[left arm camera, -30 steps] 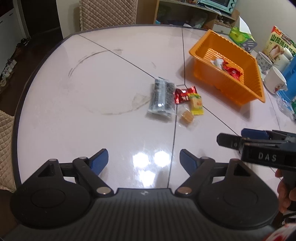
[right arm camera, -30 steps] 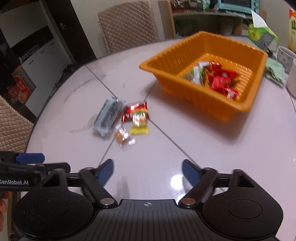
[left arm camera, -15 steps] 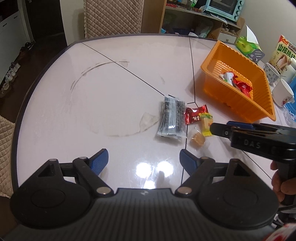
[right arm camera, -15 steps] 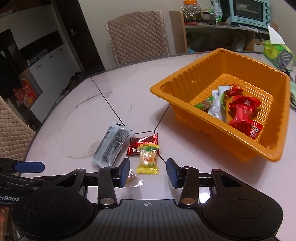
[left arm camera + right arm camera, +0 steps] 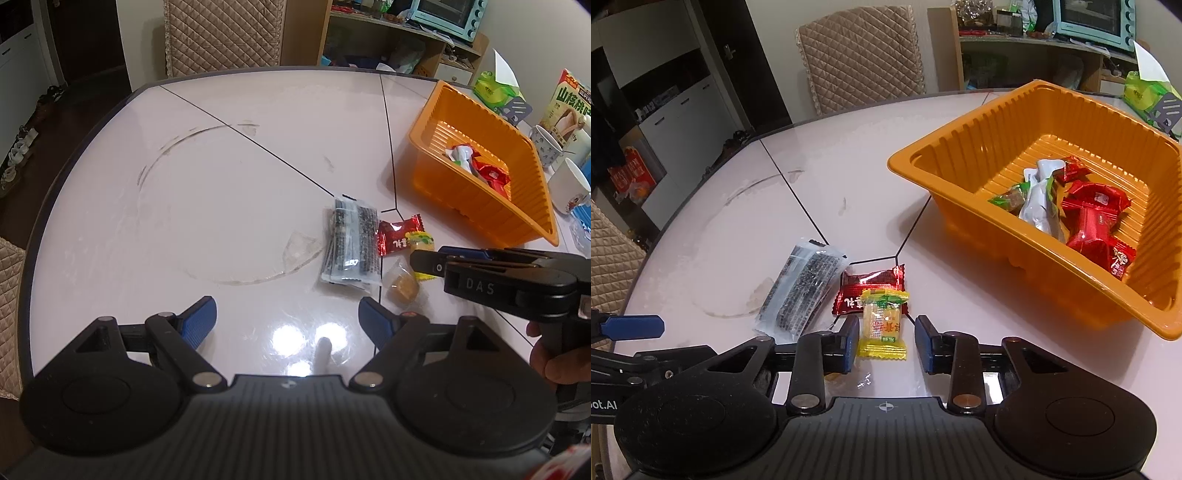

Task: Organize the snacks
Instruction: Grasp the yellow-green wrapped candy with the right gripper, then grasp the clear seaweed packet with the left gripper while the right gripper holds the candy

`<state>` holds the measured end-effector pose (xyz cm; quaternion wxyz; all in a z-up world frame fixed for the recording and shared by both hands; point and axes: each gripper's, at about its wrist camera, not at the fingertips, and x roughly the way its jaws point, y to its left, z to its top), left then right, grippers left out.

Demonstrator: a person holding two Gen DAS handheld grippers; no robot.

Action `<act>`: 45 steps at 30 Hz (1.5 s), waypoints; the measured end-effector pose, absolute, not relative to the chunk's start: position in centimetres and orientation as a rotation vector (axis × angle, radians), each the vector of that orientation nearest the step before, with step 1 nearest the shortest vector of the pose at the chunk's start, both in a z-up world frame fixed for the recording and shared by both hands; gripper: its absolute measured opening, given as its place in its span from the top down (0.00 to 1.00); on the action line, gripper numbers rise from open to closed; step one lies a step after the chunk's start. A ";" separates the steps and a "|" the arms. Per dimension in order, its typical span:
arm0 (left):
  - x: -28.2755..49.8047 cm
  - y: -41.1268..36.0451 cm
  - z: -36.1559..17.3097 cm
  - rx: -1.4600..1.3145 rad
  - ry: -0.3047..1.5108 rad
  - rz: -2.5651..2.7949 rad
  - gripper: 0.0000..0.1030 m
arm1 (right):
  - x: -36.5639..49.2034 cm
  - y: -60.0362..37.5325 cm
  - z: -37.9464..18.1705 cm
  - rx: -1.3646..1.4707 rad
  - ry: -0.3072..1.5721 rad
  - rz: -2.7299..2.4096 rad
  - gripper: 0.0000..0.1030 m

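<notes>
Your right gripper [image 5: 882,343] is sitting low over the counter [image 5: 738,229] w/ its fingers [image 5: 847,343] partly open, straddling the yellow snack pack [image 5: 882,325] at lower centre of the right wrist view; pads are just beside the pack's edges, can't tell if they're touching it. The pack is lying flat, its top end overlapping the red snack pack [image 5: 871,286]. Left of those, the dark clear-wrapped pack [image 5: 803,291] is lying at a slant. A small clear-wrapped brown sweet [image 5: 402,282] is showing in the left wrist view, centre-right, just under the right gripper's tip.

Your left gripper [image 5: 288,319] is hovering over bare counter at lower centre of its own view, fingers [image 5: 197,319] spread wide, gripping nothing, well apart from the snacks.

Further out, the orange tray [image 5: 960,147] is sitting at the right of the frame, holding several red packs [image 5: 1093,225], a white pouch [image 5: 1039,203] & a green-ended sweet [image 5: 1008,195]. Two mugs [image 5: 569,188] are standing beyond the tray at the right edge of the left view.
</notes>
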<state>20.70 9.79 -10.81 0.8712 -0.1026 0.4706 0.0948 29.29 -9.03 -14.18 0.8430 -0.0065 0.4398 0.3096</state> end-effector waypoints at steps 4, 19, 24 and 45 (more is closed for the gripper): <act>21.0 9.9 -10.9 -0.212 0.985 0.199 0.20 | 29.4 -8.7 -14.4 -0.020 0.932 0.660 0.73; 22.8 9.4 -10.1 -0.168 0.941 0.109 0.20 | 29.1 -10.2 -13.2 0.012 0.898 0.666 0.78; 25.1 8.6 -10.5 -0.134 0.934 0.037 0.22 | 29.4 -11.5 -12.7 0.049 0.901 0.630 0.78; 30.1 8.0 -14.2 -0.085 1.010 -0.025 0.62 | 29.7 -13.8 -12.8 0.100 0.922 0.571 0.78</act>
